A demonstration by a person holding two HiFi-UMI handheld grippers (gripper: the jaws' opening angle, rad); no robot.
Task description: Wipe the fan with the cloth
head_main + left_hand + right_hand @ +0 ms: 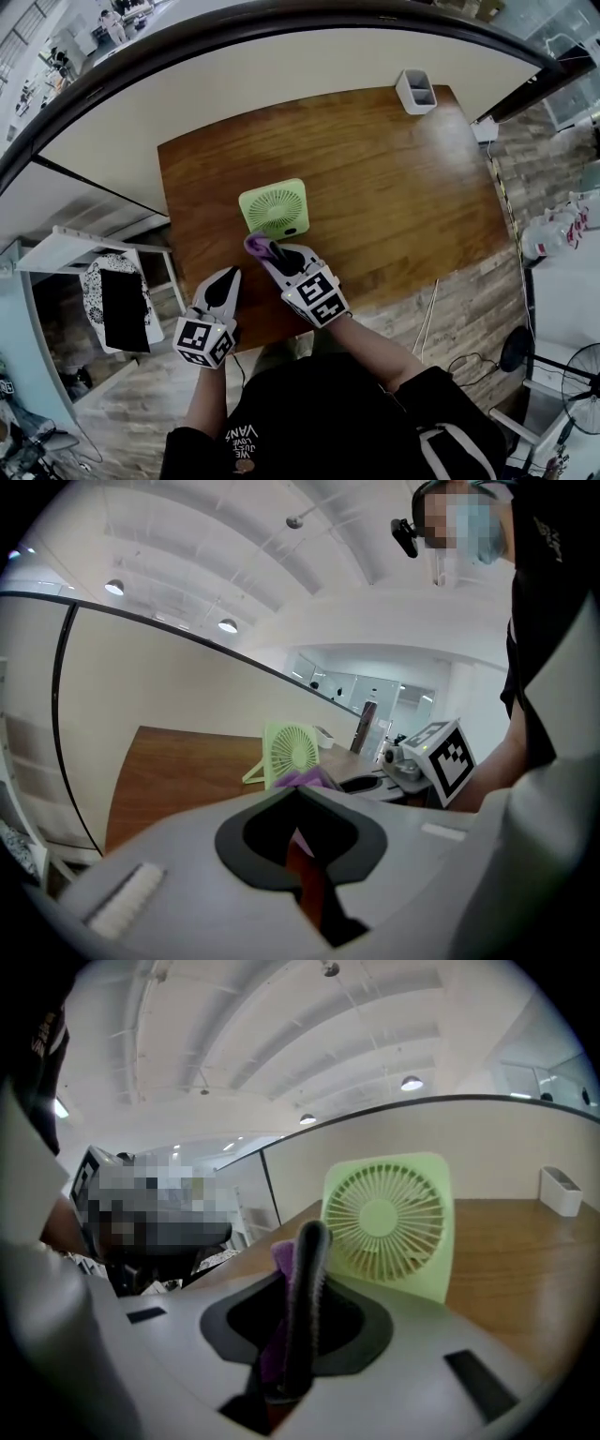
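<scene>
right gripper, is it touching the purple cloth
Touching. In the right gripper view the right gripper has its jaws shut on the purple cloth, which is pinched between them.

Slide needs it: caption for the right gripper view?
Right gripper pinching a purple cloth in front of a green fan.

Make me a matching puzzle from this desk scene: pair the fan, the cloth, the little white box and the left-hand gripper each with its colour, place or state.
Things:
1. fan
2. cloth
3. white box
4. left gripper

Descriptions:
a. shut, with nothing in it
b. at the far right corner of the table
c. purple, pinched in the right gripper
d. light green, in the middle of the table

Pairs: 1-d, 2-c, 3-b, 4-a
</scene>
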